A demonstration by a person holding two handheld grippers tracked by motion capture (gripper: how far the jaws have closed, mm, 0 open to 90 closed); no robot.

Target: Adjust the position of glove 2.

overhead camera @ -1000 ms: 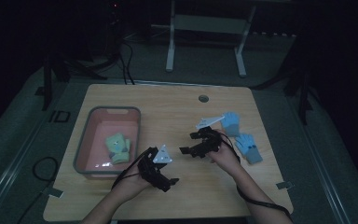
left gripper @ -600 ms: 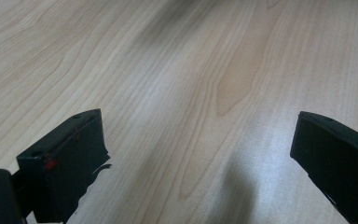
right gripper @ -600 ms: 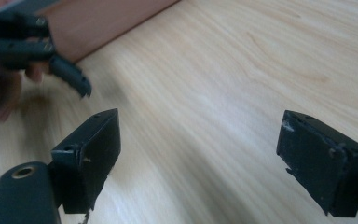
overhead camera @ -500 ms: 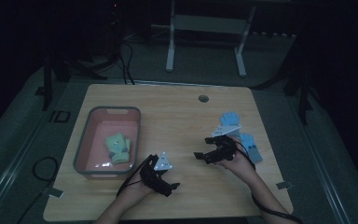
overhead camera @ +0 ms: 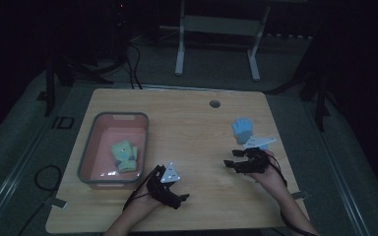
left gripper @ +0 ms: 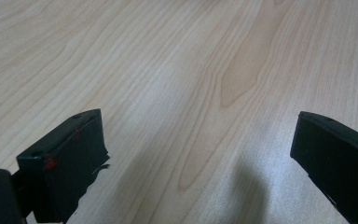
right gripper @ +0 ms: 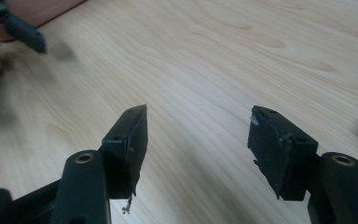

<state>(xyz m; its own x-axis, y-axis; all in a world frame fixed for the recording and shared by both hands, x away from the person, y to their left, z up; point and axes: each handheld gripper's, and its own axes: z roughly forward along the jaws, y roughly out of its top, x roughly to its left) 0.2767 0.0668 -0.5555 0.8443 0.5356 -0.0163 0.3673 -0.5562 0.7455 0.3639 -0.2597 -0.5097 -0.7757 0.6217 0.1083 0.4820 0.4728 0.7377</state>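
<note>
My left gripper (overhead camera: 176, 195) rests low near the table's front edge, a grey three-cornered plate (overhead camera: 170, 174) on top. In the left gripper view its jaws stand wide open (left gripper: 198, 154) over bare wood. My right gripper (overhead camera: 232, 160) is at the right of the table and points left. Its jaws have just been closing but are still apart (right gripper: 198, 135), with nothing between them. A blue cloth item (overhead camera: 242, 129) lies just beyond the right gripper, apart from it. A green item (overhead camera: 123, 154) lies in the pink tray (overhead camera: 94, 147).
The pink tray with a grey rim stands at the left, close to my left hand. A round hole (overhead camera: 214, 103) sits near the table's far edge. In the right gripper view the other gripper (right gripper: 16, 25) shows at the top left. Bare wood spans the table's middle.
My right hand has moved to the right, away from the table's middle. My left hand has sunk slightly toward the front edge.
</note>
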